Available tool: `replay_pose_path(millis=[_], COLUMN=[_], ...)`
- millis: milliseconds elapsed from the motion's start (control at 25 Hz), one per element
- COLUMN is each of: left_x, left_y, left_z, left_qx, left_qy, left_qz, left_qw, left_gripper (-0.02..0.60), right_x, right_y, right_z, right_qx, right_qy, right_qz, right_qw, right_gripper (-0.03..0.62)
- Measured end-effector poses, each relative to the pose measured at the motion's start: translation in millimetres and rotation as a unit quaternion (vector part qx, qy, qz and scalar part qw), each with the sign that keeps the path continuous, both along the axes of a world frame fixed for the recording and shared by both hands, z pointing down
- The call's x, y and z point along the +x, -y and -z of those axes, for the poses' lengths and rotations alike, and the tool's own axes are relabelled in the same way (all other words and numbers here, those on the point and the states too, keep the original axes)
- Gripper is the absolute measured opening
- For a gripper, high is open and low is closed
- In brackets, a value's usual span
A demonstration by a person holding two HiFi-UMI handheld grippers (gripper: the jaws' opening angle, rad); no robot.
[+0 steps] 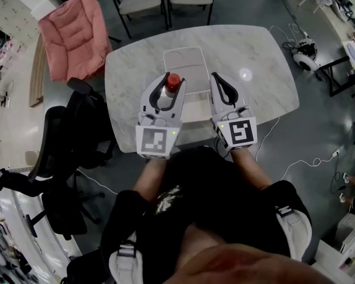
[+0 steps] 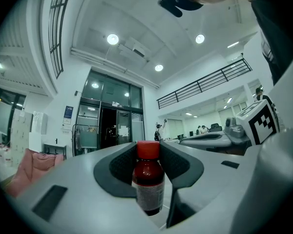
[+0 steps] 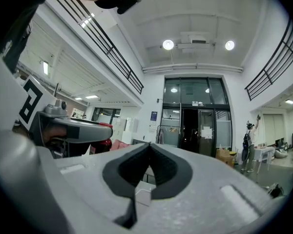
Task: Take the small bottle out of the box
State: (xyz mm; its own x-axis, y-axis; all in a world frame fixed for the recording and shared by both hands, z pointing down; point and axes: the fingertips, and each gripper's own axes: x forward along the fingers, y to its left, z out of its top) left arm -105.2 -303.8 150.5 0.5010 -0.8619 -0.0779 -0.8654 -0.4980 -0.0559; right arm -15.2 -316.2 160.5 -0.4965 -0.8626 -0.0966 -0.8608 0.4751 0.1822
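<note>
A small brown bottle [image 1: 172, 83] with a red cap stands upright between the jaws of my left gripper [image 1: 168, 81], which is shut on it, above the white open box [image 1: 196, 106] on the marble table [image 1: 254, 58]. In the left gripper view the bottle [image 2: 149, 179] sits clamped between the dark pads [image 2: 118, 167] of the left gripper [image 2: 149, 149]. My right gripper [image 1: 216, 77] hovers beside the box's right edge. In the right gripper view the right gripper [image 3: 149, 146] is shut with its tips touching and nothing in it. The box [image 3: 145, 193] shows below its jaws.
A small white round spot [image 1: 245, 74] lies on the table to the right. A black office chair [image 1: 77, 141] stands at the left, a pink cushion [image 1: 71, 31] behind it, two chairs [image 1: 139, 2] at the table's far side. Cables [image 1: 302, 158] trail on the floor at right.
</note>
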Motion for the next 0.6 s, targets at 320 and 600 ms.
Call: replay_pose_path(millis=[320, 600], left_x=[33.3, 49.6], left_y=[1.2, -1.9], left_z=[8.6, 19.7], left_qx=[-0.003, 0.005], left_qy=[0.002, 0.005], left_qz=[0.009, 0.025], left_qw=[1.0, 0.9997], left_gripper=[0.158, 0.158], right_x=[34.3, 50.2], right_y=[7.2, 8.3], right_z=[9.8, 20.1], right_qx=[-0.005, 0.003], right_qy=[-0.001, -0.001], right_qz=[0.009, 0.028], right_qw=[1.0, 1.0], right_gripper=[-0.006, -0.006])
